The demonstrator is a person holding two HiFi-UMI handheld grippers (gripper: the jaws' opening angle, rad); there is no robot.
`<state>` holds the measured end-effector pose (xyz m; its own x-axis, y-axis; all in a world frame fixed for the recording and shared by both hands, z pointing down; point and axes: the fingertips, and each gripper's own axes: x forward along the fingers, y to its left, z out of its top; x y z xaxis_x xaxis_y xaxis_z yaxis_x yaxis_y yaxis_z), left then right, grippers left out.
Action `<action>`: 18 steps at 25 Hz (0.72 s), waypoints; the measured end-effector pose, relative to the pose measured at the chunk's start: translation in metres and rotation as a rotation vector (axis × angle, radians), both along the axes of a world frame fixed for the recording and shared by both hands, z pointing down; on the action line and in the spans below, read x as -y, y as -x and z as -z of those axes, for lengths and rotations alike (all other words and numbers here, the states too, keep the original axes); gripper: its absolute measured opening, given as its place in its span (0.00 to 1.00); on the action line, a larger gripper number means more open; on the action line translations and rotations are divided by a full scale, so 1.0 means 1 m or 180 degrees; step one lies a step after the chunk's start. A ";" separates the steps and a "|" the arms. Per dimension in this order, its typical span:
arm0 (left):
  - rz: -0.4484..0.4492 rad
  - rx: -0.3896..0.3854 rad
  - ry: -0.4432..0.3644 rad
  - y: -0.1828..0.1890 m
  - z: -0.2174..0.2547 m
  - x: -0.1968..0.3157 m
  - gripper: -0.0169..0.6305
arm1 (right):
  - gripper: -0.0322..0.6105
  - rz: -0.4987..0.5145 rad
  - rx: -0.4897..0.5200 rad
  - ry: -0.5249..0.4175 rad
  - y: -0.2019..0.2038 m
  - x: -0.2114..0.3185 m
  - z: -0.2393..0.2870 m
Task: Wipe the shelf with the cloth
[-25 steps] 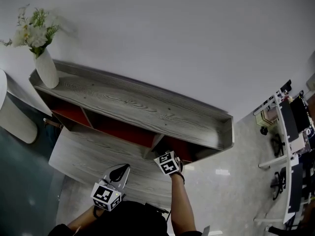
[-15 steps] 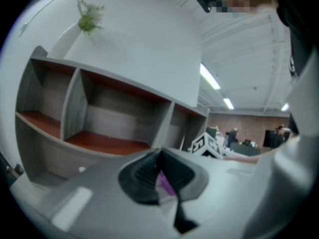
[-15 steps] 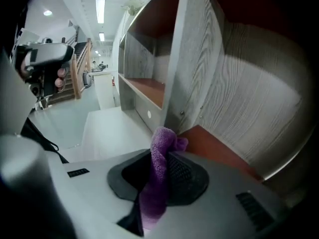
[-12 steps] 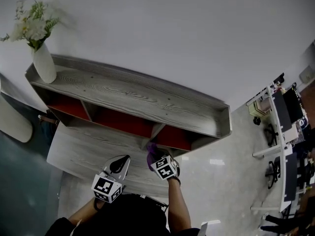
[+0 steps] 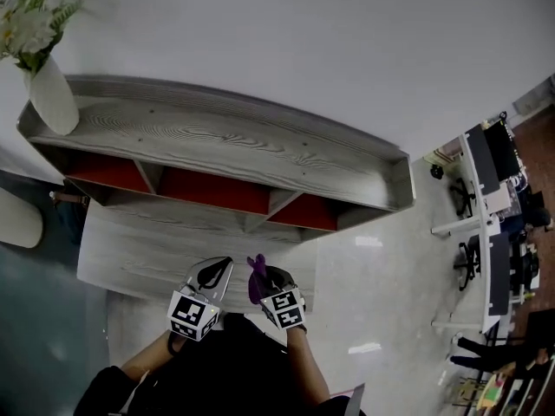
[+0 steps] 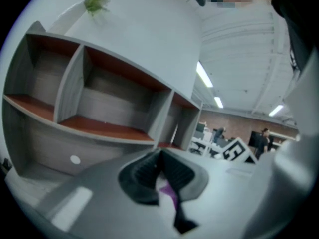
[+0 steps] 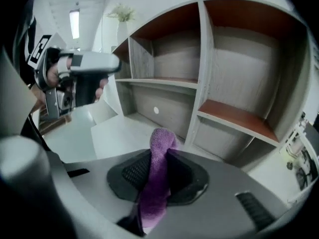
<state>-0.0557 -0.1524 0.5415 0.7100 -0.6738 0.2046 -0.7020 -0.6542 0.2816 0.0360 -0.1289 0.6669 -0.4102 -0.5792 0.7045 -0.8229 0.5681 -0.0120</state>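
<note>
The shelf (image 5: 225,141) is a long grey wood-grain unit with red-lined compartments (image 5: 208,189), standing against the white wall. A low grey platform (image 5: 147,250) lies in front of it. My right gripper (image 5: 258,276) hangs over the platform's front edge, shut on a purple cloth (image 5: 255,277). The right gripper view shows the cloth (image 7: 157,178) bunched upright between the pads, with the shelf (image 7: 234,116) a short way ahead. My left gripper (image 5: 214,273) is close beside it on the left, jaws shut, facing the shelf (image 6: 99,128); a purple sliver shows in its jaw slot.
A white vase with flowers (image 5: 50,100) stands on the shelf top's left end. A white rounded object (image 5: 17,219) sits at the far left. Glossy floor (image 5: 364,284) spreads to the right, with office desks and chairs (image 5: 490,224) beyond.
My right gripper has drawn back from the shelf's lower right compartment toward me, and the purple cloth has come into sight in its jaws. The left gripper stayed near the platform's front edge.
</note>
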 end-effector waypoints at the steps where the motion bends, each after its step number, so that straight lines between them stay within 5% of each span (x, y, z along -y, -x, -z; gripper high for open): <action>1: -0.0036 0.0006 0.0023 0.000 -0.003 0.000 0.03 | 0.16 -0.0136 0.0076 -0.0076 -0.001 -0.001 0.008; 7: 0.0033 0.0059 -0.0035 0.001 0.003 0.001 0.03 | 0.16 -0.0723 0.0500 -0.0613 -0.006 0.004 0.065; 18: 0.0371 0.0072 -0.0320 -0.009 0.042 -0.017 0.03 | 0.16 -0.1043 0.0896 -0.1550 -0.034 -0.011 0.162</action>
<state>-0.0472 -0.1357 0.4991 0.6219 -0.7692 0.1469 -0.7801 -0.5921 0.2021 0.0700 -0.1183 0.5050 -0.2886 -0.9316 0.2210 -0.9574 0.2830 -0.0570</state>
